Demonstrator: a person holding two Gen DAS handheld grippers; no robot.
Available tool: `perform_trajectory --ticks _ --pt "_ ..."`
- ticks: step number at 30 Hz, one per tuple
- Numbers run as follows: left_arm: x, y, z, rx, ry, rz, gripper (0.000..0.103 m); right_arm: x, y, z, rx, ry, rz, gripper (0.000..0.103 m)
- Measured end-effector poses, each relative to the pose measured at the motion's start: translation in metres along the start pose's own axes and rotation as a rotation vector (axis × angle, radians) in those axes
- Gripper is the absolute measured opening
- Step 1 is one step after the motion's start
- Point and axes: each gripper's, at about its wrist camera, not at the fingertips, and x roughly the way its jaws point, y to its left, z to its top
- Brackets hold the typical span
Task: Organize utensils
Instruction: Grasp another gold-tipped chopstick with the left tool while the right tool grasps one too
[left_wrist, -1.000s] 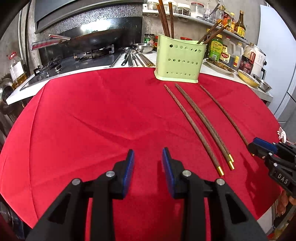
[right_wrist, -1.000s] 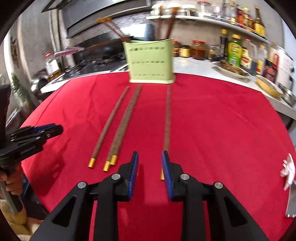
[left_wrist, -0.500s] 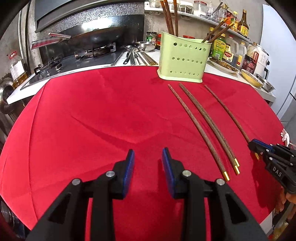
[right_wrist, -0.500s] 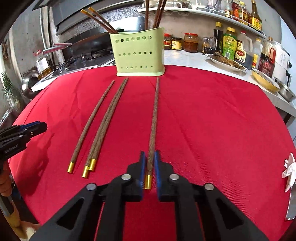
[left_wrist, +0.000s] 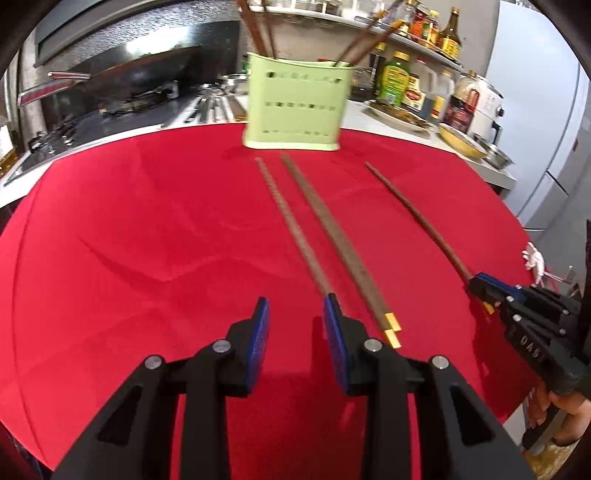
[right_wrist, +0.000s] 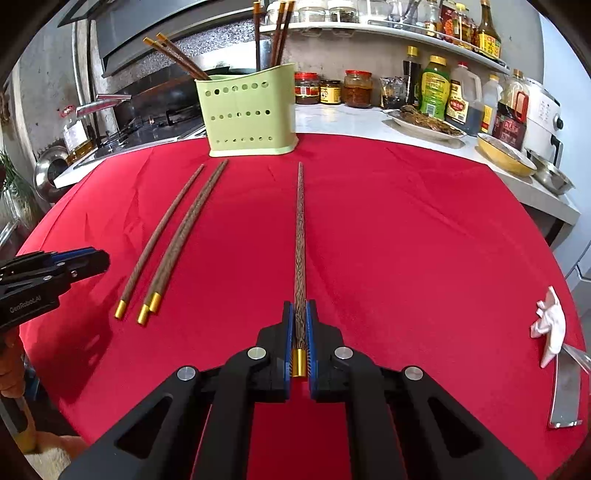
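Observation:
A light green utensil holder (right_wrist: 251, 110) with several chopsticks in it stands at the far edge of the red cloth (right_wrist: 406, 240); it also shows in the left wrist view (left_wrist: 295, 107). My right gripper (right_wrist: 300, 314) is shut on the gold-capped end of one long brown chopstick (right_wrist: 300, 236), which lies pointing at the holder. Three more chopsticks (right_wrist: 173, 240) lie to its left. My left gripper (left_wrist: 295, 314) is open and empty, its right finger over the near end of the leftmost chopstick (left_wrist: 291, 225). The right gripper shows there at the right (left_wrist: 480, 286).
A stove with a wok (left_wrist: 122, 85) stands at the back left. Sauce bottles and jars (right_wrist: 436, 92), a plate and a yellow bowl (right_wrist: 506, 155) line the counter at the back right. A white crumpled scrap (right_wrist: 550, 325) and a metal utensil (right_wrist: 565, 391) lie at the cloth's right edge.
My right gripper moved forward and closed on the single chopstick's gold end. My left gripper shifted right and forward towards the three chopsticks, still open.

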Motion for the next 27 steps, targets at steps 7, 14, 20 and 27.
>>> perform_trajectory --ticks 7,14,20,27 --pt "0.024 -0.021 0.005 0.009 0.056 0.0 0.026 0.0 -0.01 -0.006 0.024 0.001 0.007 0.007" --pt "0.021 -0.021 0.0 0.085 0.079 0.079 0.008 -0.001 -0.007 -0.008 0.027 -0.005 0.021 0.007" --pt "0.006 0.005 -0.013 0.101 0.079 0.152 0.007 -0.003 0.0 -0.011 0.027 -0.004 0.056 0.007" --pt "-0.007 0.033 -0.023 0.04 0.061 0.205 0.007 -0.004 0.009 -0.012 0.012 -0.006 0.057 0.007"
